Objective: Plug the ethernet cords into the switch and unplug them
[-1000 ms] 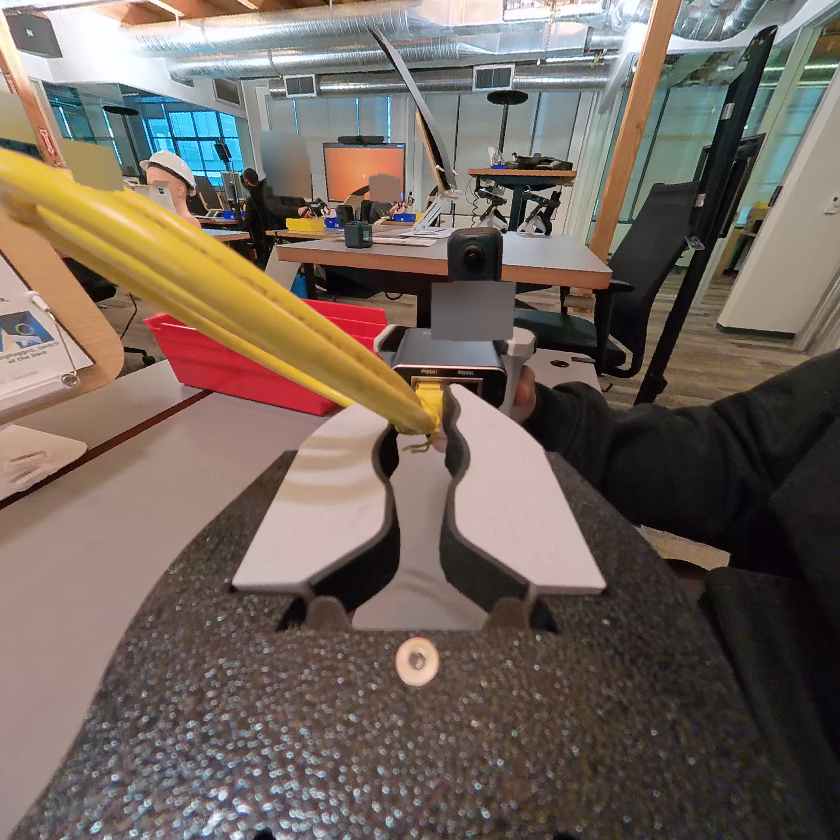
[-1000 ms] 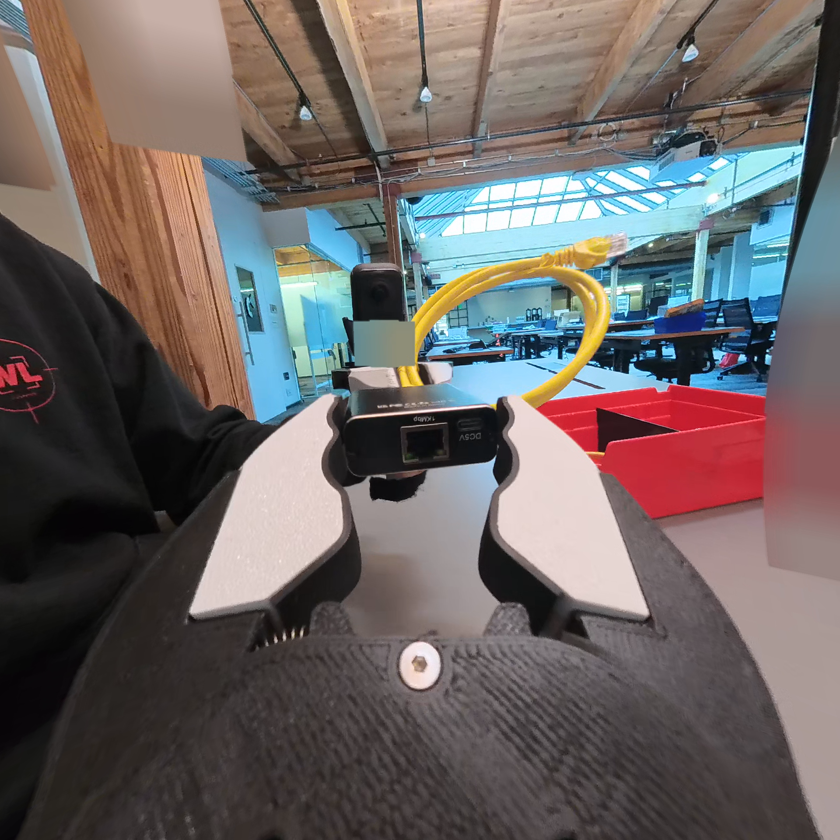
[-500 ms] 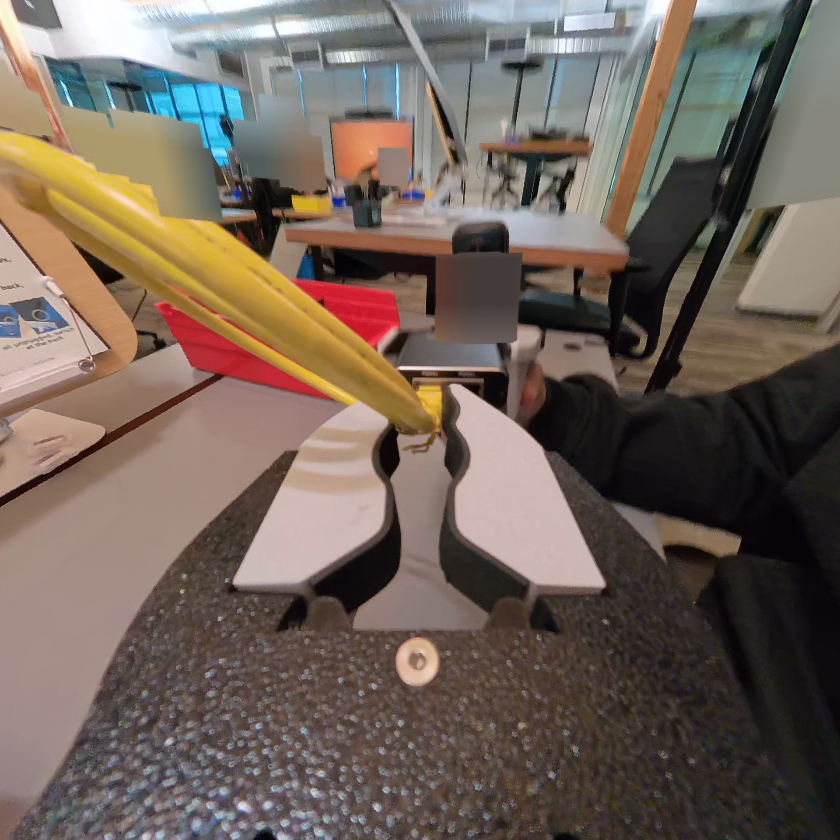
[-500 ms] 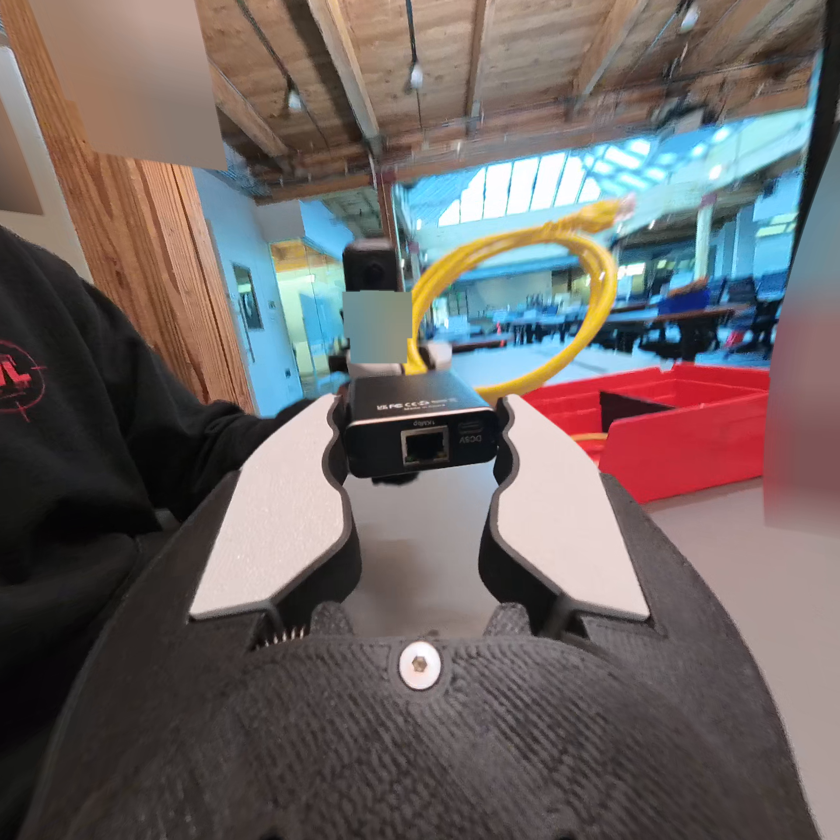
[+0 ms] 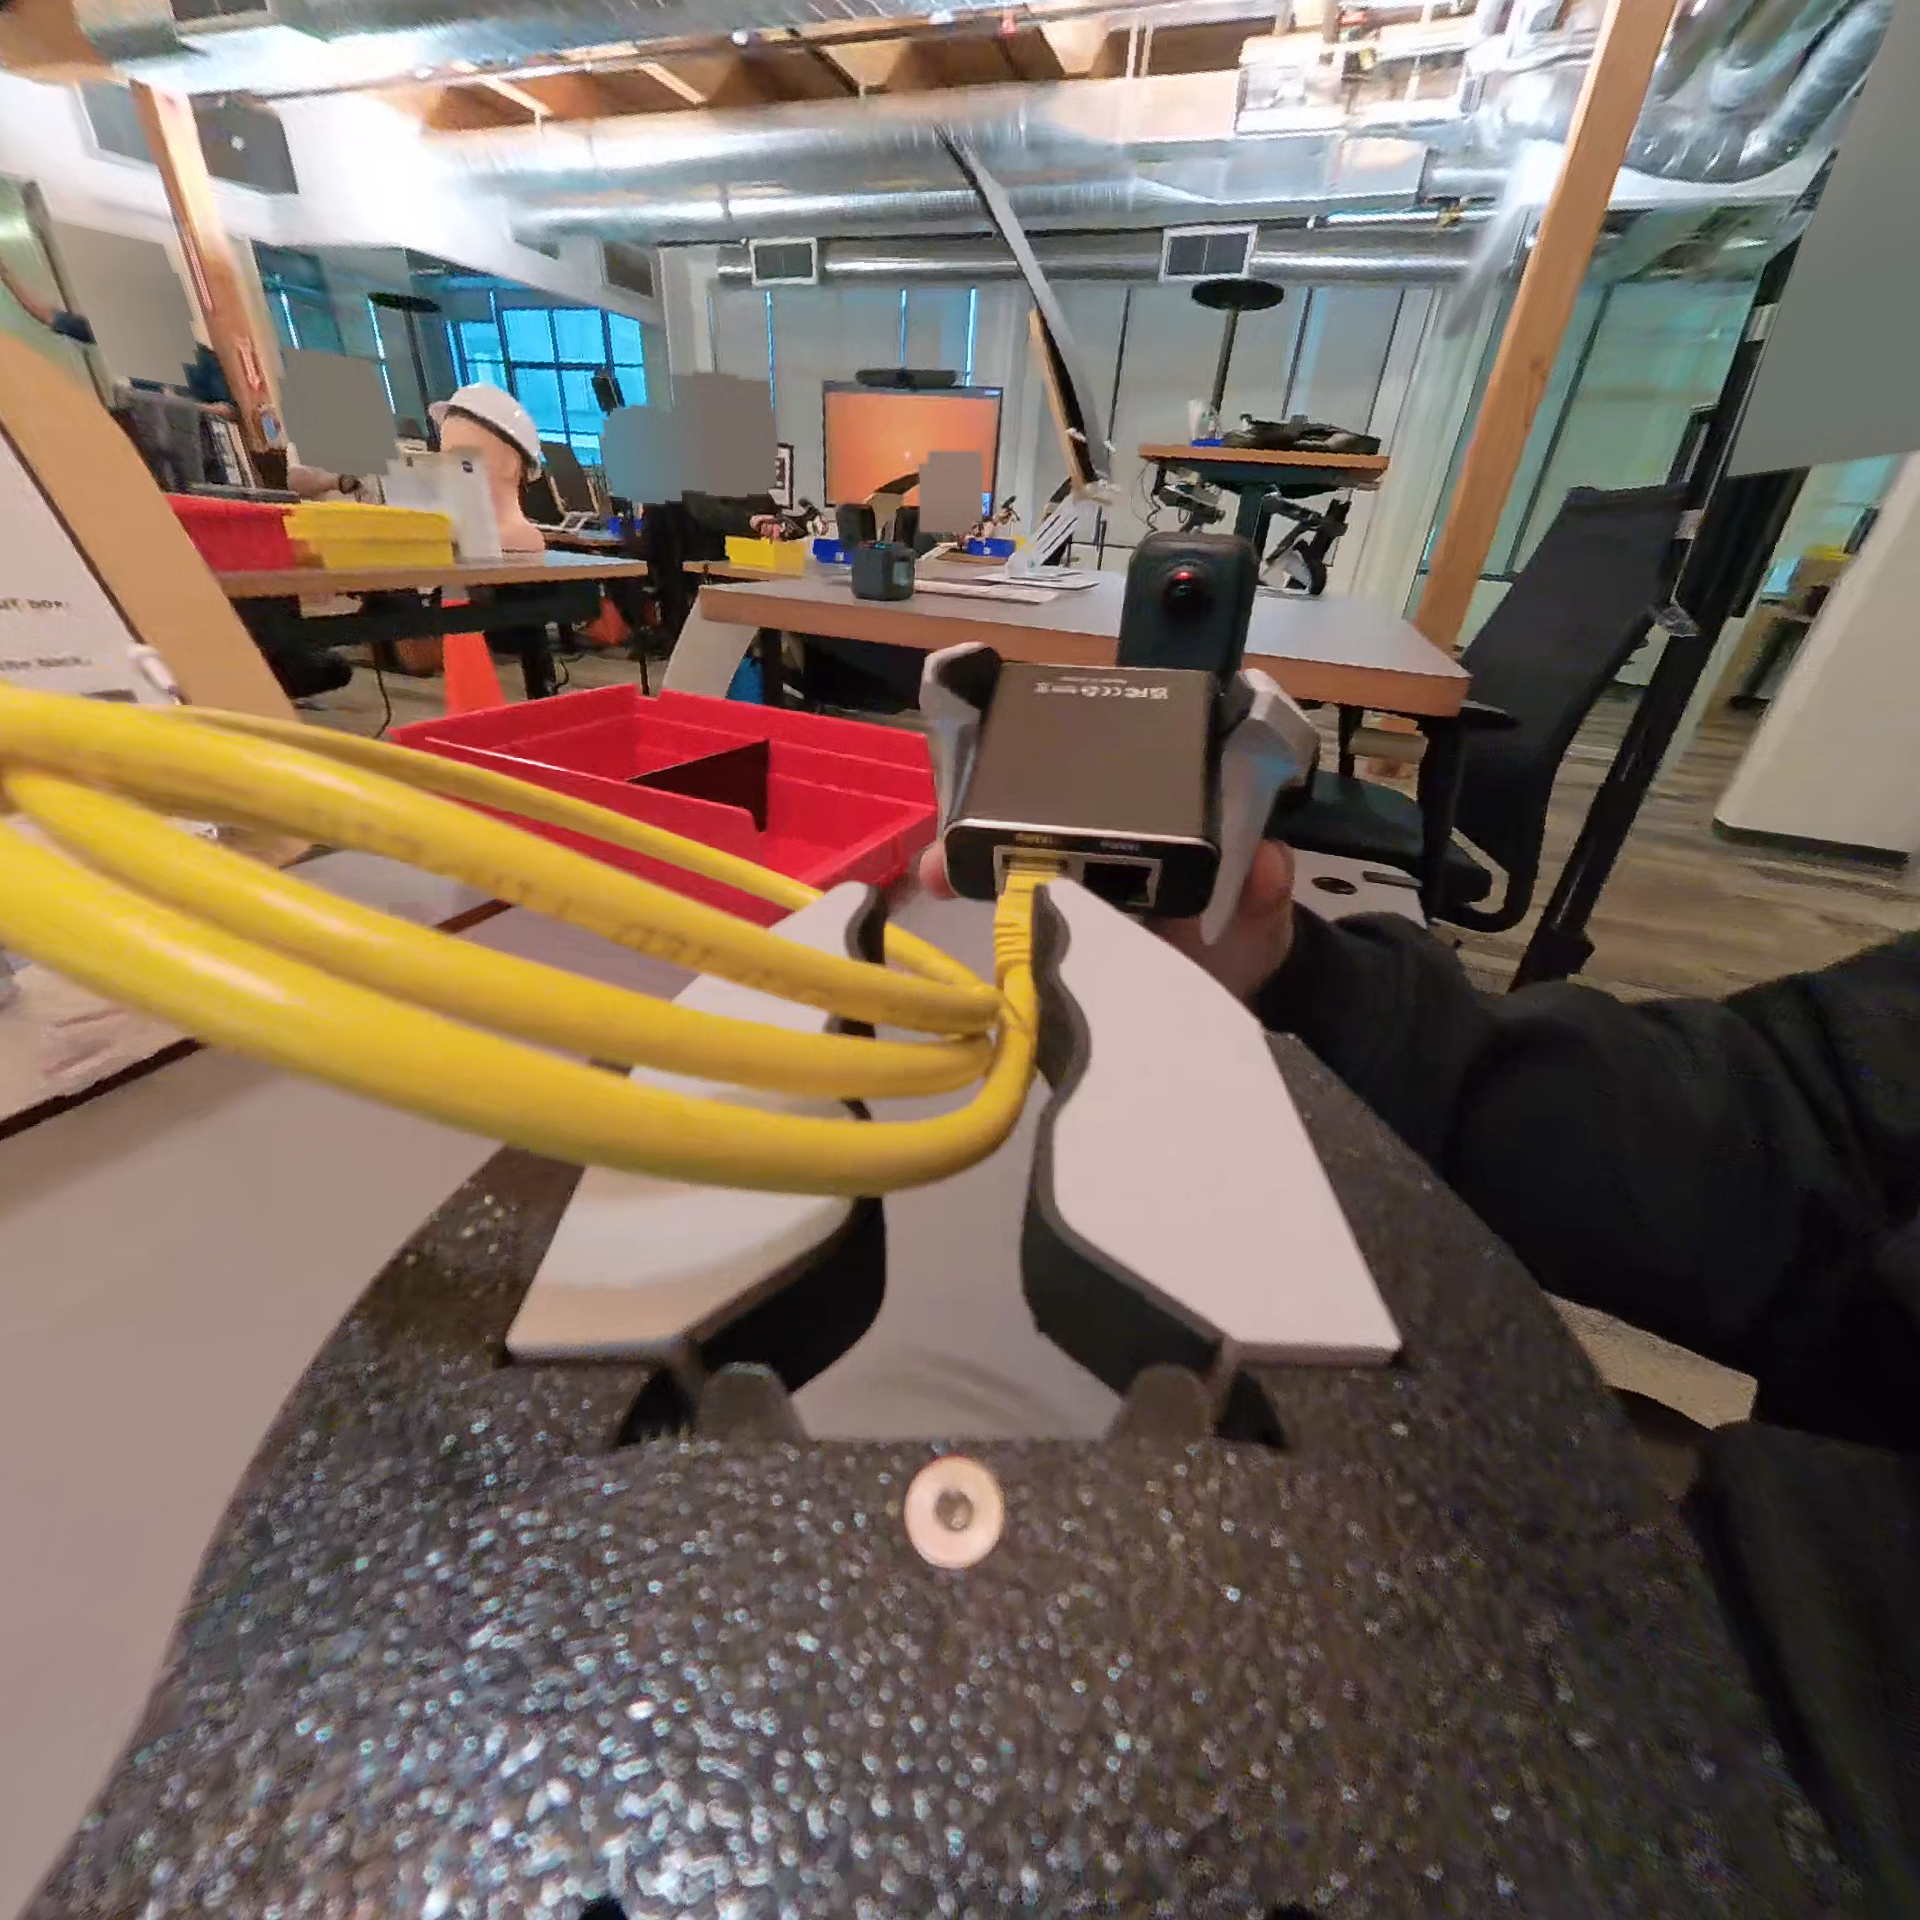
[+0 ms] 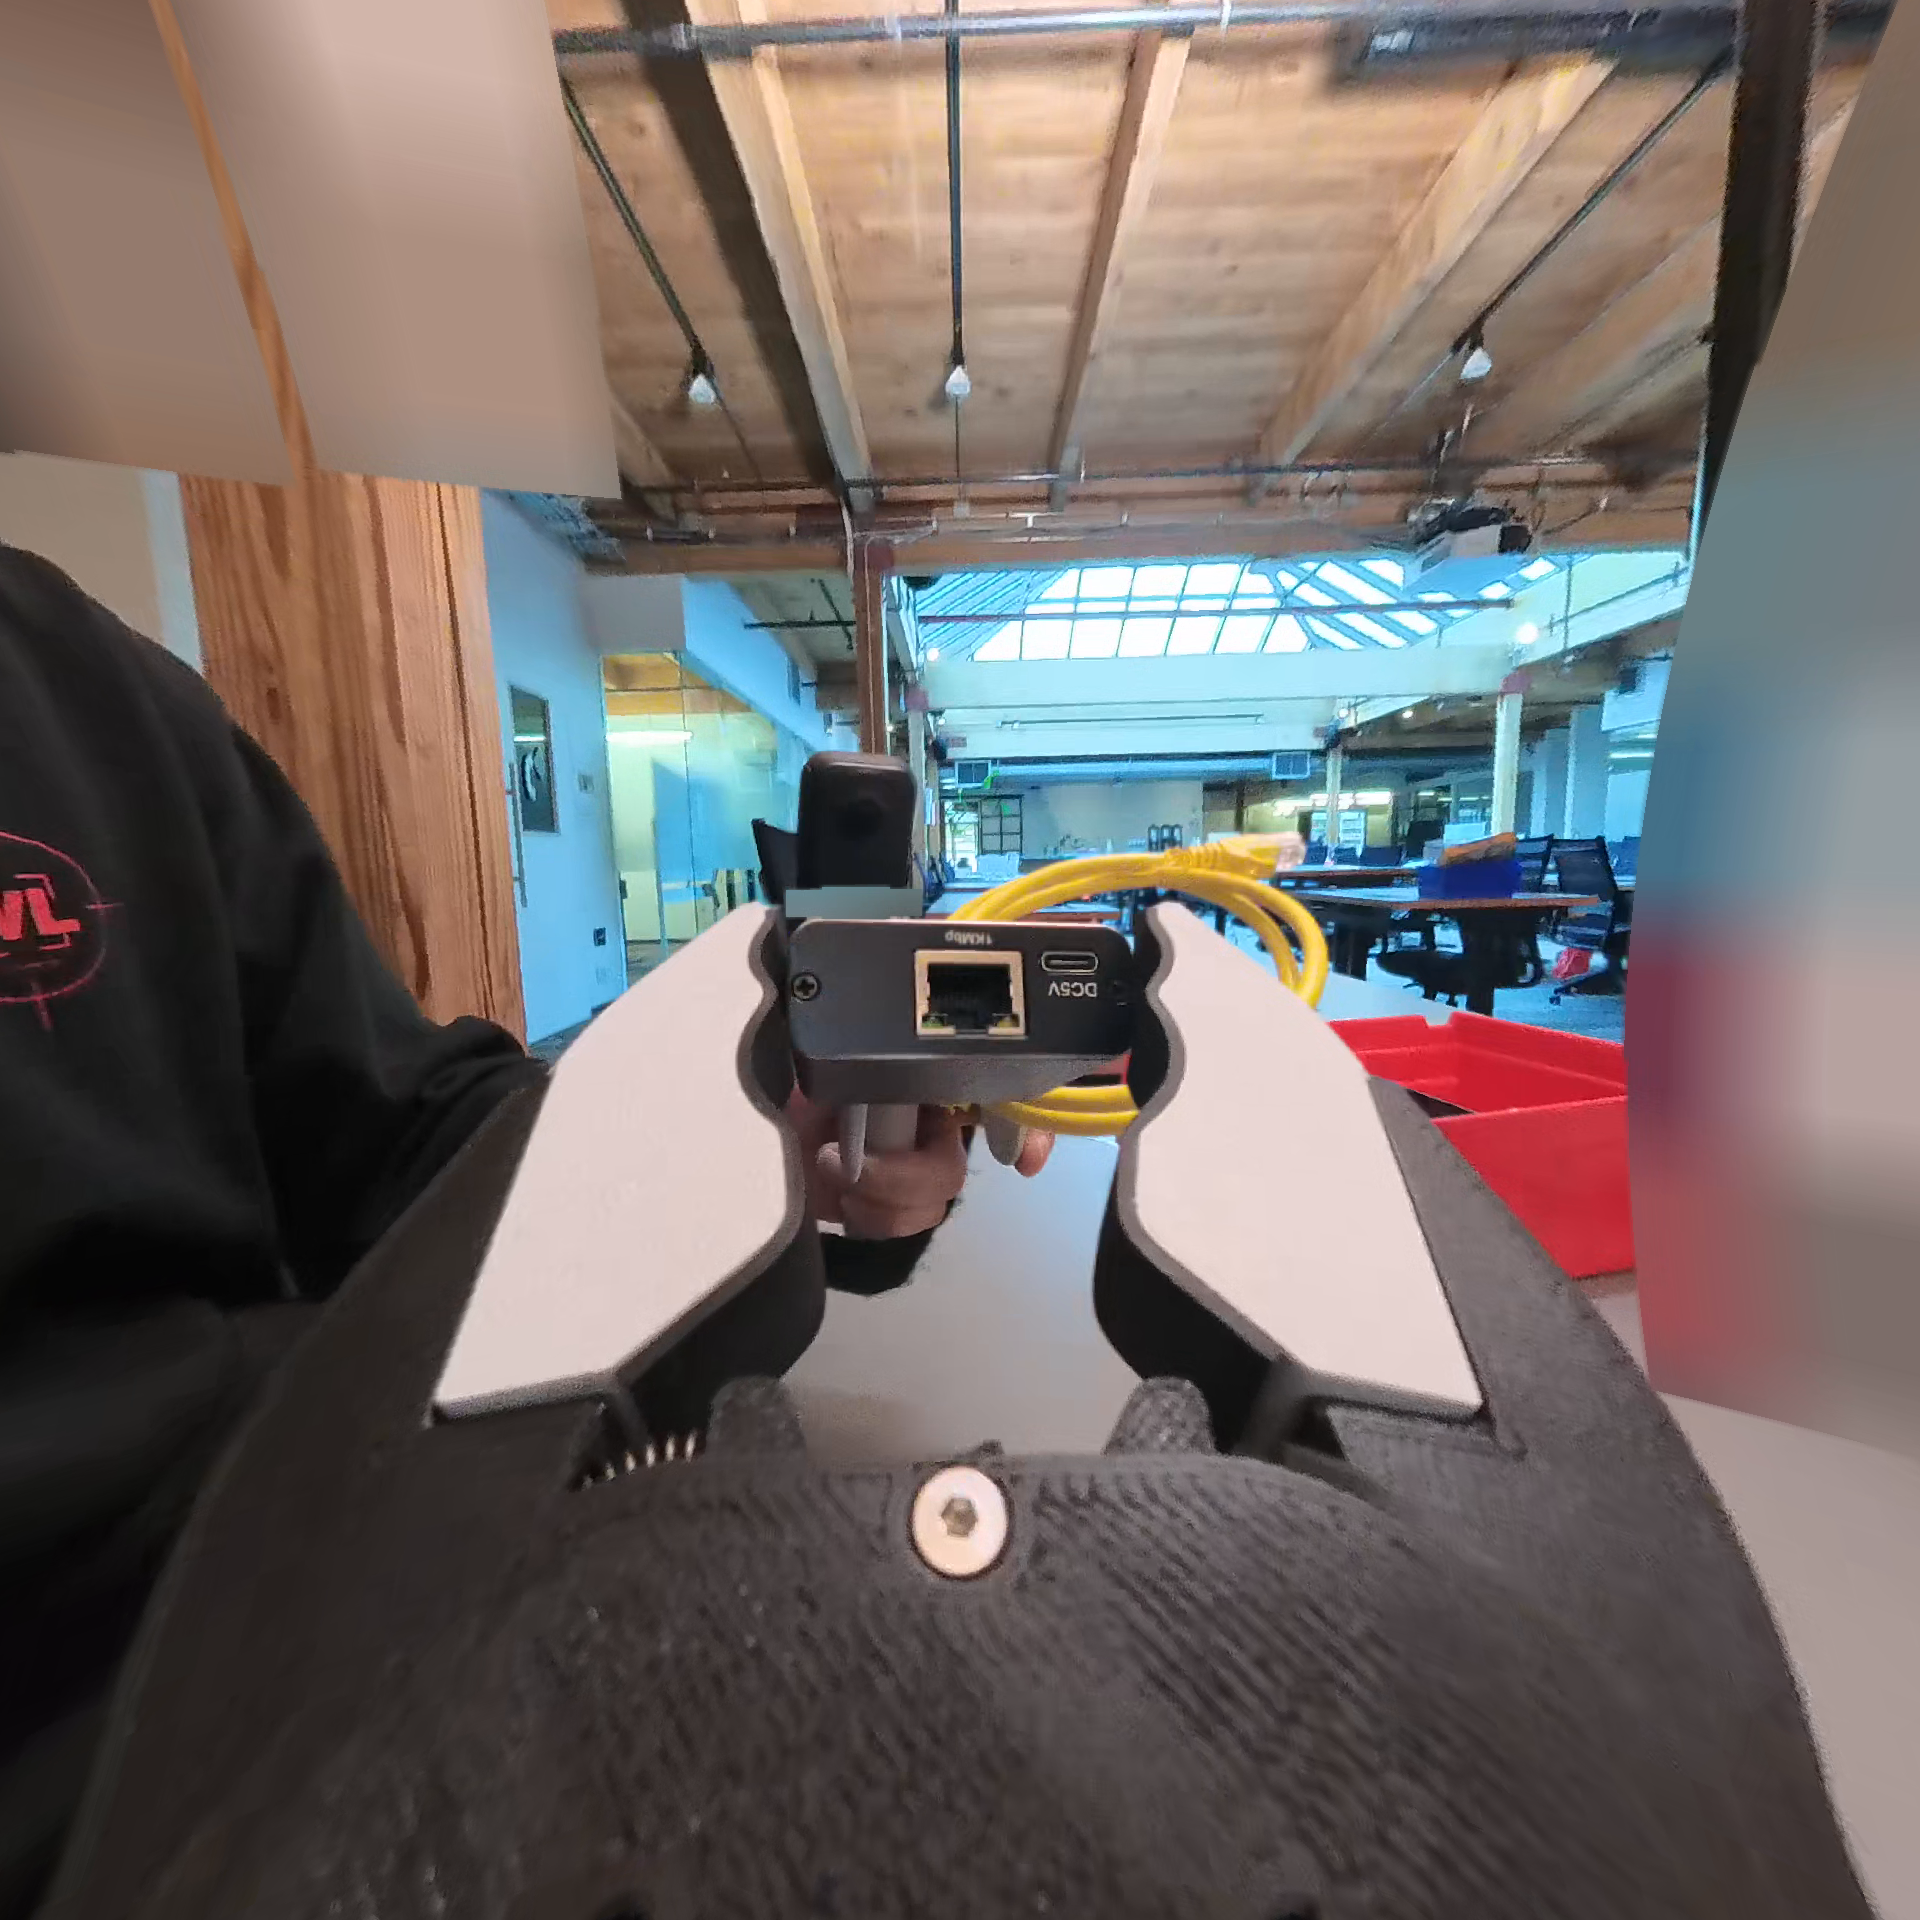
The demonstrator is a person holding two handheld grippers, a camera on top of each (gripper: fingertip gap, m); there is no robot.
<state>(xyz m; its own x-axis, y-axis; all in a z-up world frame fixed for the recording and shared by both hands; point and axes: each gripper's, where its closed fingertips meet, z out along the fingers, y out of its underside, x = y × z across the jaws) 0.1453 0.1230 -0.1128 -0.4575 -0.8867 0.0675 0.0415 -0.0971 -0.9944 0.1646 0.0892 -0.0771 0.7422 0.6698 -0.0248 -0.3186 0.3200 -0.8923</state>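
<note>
The black switch (image 5: 1091, 769) is held off the table, clamped at its sides by my right gripper's fingers (image 5: 1262, 769). A yellow ethernet cord (image 5: 520, 997) has its plug (image 5: 1023, 868) in the switch's left port; the port beside it is empty. My left gripper (image 5: 956, 912) is shut on the cord just behind the plug, and the coiled loops hang out to the left. In the right wrist view my right gripper (image 6: 961, 997) is shut on the switch (image 6: 961, 1049), whose near face shows one empty port. The cord's free plug (image 6: 1262, 854) sticks up behind.
A red divided bin (image 5: 831, 790) stands on the grey table (image 5: 208, 1247) behind the switch and also shows in the right wrist view (image 6: 1507, 1112). A sign board (image 5: 62, 665) stands at the left. A black-sleeved arm (image 5: 1610, 1143) reaches in from the right. The gap from one gripper's tips to the other's is roughly 6 cm.
The switch has drawn farther from my left gripper, and the cord's yellow plug now shows seated in its left port. The cord loops have dropped lower at the left. Both grips are unchanged.
</note>
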